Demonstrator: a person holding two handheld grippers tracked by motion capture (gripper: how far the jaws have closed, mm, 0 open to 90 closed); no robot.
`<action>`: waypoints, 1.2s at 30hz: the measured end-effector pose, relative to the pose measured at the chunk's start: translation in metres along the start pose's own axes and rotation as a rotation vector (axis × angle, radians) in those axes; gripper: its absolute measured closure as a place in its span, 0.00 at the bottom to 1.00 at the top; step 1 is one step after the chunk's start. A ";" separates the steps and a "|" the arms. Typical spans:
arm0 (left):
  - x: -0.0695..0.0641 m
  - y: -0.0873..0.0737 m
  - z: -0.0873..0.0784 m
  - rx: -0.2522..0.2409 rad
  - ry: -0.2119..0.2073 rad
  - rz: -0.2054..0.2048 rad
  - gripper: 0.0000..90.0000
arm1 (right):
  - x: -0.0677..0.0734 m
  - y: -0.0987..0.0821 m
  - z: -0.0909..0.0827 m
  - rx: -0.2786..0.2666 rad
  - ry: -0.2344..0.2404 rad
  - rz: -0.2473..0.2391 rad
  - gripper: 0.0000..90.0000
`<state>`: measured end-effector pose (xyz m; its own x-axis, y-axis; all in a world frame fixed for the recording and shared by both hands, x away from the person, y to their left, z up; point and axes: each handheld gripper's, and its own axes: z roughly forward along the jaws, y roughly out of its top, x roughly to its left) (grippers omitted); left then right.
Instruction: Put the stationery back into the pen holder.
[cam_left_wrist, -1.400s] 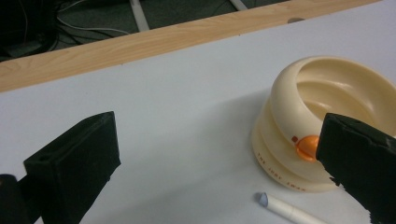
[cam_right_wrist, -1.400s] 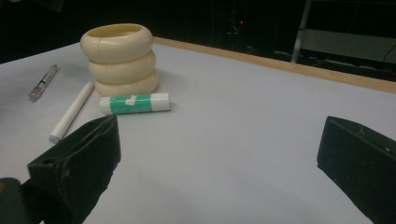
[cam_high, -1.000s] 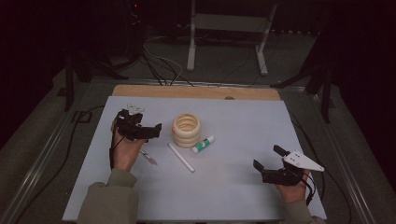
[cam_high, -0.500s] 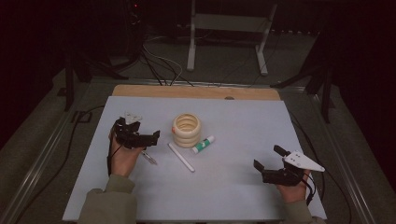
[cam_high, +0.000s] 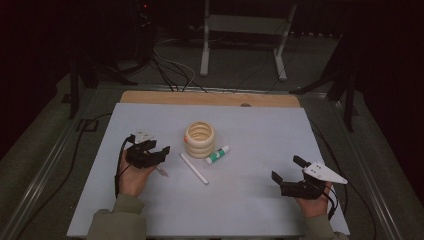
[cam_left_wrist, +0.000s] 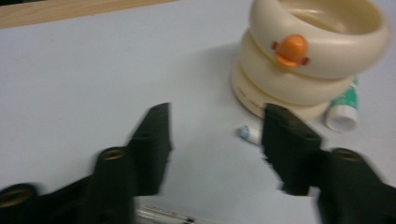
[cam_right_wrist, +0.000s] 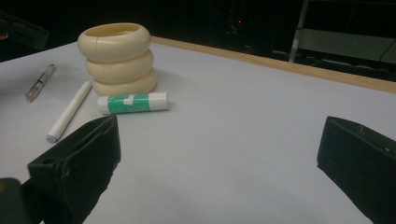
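Observation:
A cream pot of three stacked rings (cam_high: 200, 139) (cam_left_wrist: 313, 70) (cam_right_wrist: 119, 58) stands mid-table, an orange knob (cam_left_wrist: 290, 49) on its top ring. Beside it lie a green-and-white glue stick (cam_high: 218, 155) (cam_right_wrist: 133, 102), a white marker (cam_high: 194, 168) (cam_right_wrist: 70, 112) and a thin clear pen (cam_high: 161, 171) (cam_left_wrist: 163, 215) (cam_right_wrist: 41, 81). My left gripper (cam_high: 162, 151) (cam_left_wrist: 217, 135) hovers low just above the clear pen. Its jaws have just been closing and stand half apart, with only bare table between the pads. My right gripper (cam_high: 287, 169) (cam_right_wrist: 224, 154) rests at the near right, wide open and holding nothing.
The pale grey table top (cam_high: 260, 125) has a wooden strip (cam_high: 210, 98) along its far edge. Cables and a white metal stand (cam_high: 245, 30) sit on the dark floor beyond. Open surface stretches between the two grippers.
My left hand has come down and toward the near side, over the clear pen, and its jaws have narrowed. The right hand has stayed put.

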<state>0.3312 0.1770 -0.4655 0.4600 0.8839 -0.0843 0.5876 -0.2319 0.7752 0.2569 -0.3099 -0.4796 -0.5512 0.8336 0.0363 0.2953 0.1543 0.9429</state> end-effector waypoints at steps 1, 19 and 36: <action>-0.001 -0.001 0.000 -0.001 -0.002 0.002 0.56 | 0.000 0.000 0.000 0.001 0.001 -0.001 0.00; -0.011 -0.023 0.010 0.112 -0.089 0.065 1.00 | 0.000 0.000 0.000 0.002 -0.001 -0.002 0.00; -0.006 -0.037 0.022 0.225 -0.097 0.075 1.00 | 0.001 0.000 0.000 0.005 -0.004 0.001 0.00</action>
<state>0.3210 0.1718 -0.5078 0.5632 0.8203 -0.0998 0.6776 -0.3893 0.6239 0.2569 -0.3092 -0.4799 -0.5479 0.8358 0.0358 0.2999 0.1563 0.9411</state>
